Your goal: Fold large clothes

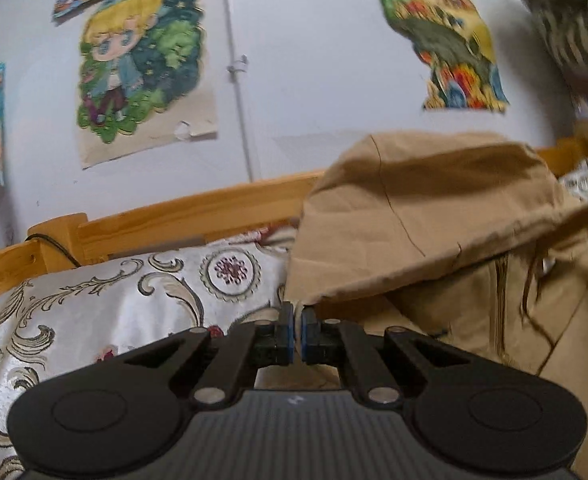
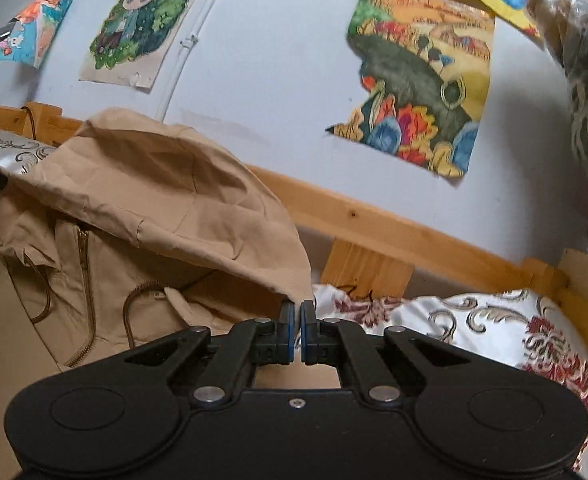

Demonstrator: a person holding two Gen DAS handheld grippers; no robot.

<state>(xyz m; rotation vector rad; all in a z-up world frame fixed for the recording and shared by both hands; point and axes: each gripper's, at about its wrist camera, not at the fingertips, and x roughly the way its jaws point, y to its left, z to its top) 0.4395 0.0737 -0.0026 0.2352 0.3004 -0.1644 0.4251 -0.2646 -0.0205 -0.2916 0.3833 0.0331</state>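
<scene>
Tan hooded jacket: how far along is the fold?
Done: the tan zip-front hooded jacket lies spread on the floral bedspread. In hand: the left claw and right claw are each shut on a corner of its hood, lifting it. Left: laying the hood down and folding the sleeves and body, which show no folds.

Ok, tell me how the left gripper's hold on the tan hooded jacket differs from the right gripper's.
The left gripper pinches the hood's edge at its left corner, over the patterned bedspread; the right gripper pinches the opposite corner, nearer the wooden bed rail. Seen from the left gripper, the tan hooded jacket spreads rightward; from the right gripper, leftward. Both are shut on the hood's edge, holding it lifted over the zipper.
</scene>
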